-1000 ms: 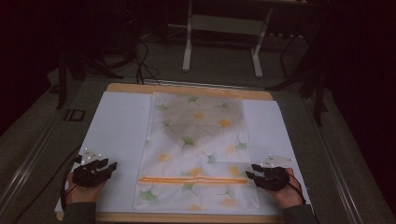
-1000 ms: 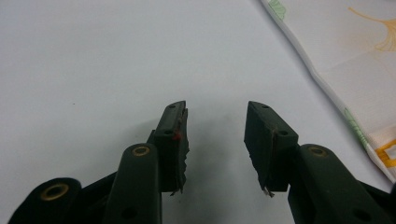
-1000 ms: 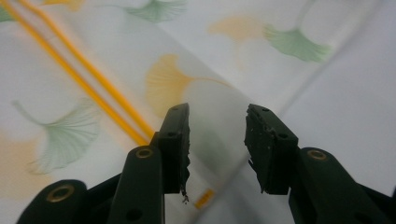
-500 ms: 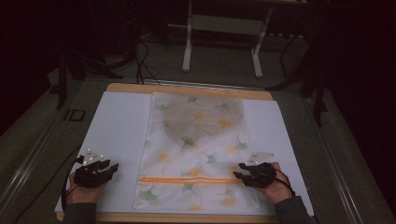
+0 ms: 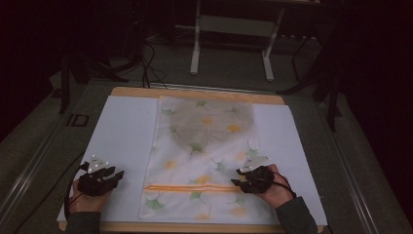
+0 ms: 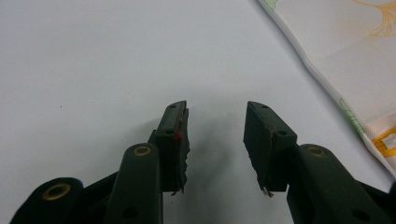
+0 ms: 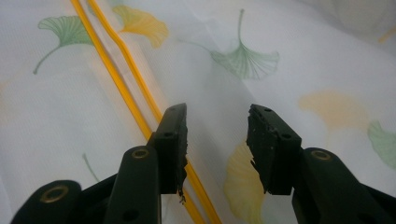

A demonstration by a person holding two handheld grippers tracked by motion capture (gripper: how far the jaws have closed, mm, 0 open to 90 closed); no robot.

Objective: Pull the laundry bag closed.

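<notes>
High view overlooks table (image 5: 122,126); gripper views close, low.

Left gripper (image 5: 118,174) jaws apart, right gripper (image 5: 235,177) jaws apart

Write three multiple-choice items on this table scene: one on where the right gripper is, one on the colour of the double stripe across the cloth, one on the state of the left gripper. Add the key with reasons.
1. Where is the right gripper?
A. Over the leaf-printed cloth, by its stripe
B. On the floor behind the table
C. Beside the left gripper on bare white surface

2. What colour is the double stripe across the cloth?
A. Blue
B. Orange-yellow
C. Black

3. What is the state of the left gripper?
A. Shut on the cloth
B. Shut on nothing
C. Open, with nothing between its jaws

Key: 1 A, the right gripper view shows printed cloth and the stripe under its jaws. 2 B, both lines show orange-yellow in the high view and the right gripper view. 3 C, the left gripper view shows a gap between the jaws above the white sheet.
</notes>
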